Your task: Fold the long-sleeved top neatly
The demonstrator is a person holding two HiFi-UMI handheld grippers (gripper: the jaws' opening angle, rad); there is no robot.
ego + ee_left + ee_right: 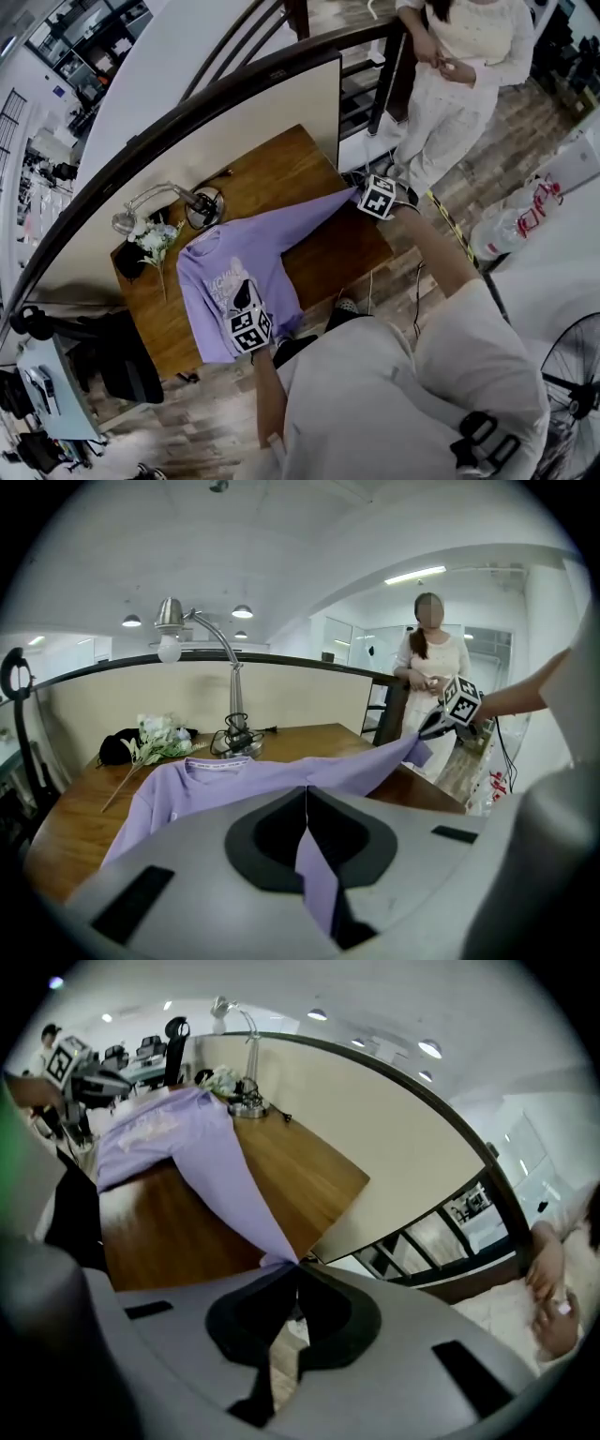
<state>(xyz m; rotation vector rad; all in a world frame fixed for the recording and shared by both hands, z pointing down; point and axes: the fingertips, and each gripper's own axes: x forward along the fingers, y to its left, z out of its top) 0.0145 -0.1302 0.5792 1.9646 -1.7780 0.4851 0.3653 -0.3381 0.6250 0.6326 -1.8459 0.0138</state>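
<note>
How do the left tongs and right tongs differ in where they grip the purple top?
The left tongs pinch the lower edge of the purple top; the right tongs pinch its sleeve end. The left tongs sit at the near edge of the table; the right tongs reach past its side. Both are shut on fabric.

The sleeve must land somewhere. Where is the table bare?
The table is bare between sleeve and partition, and between sleeve and near edge, right of the top. Crowded at the lamp and flowers.
</note>
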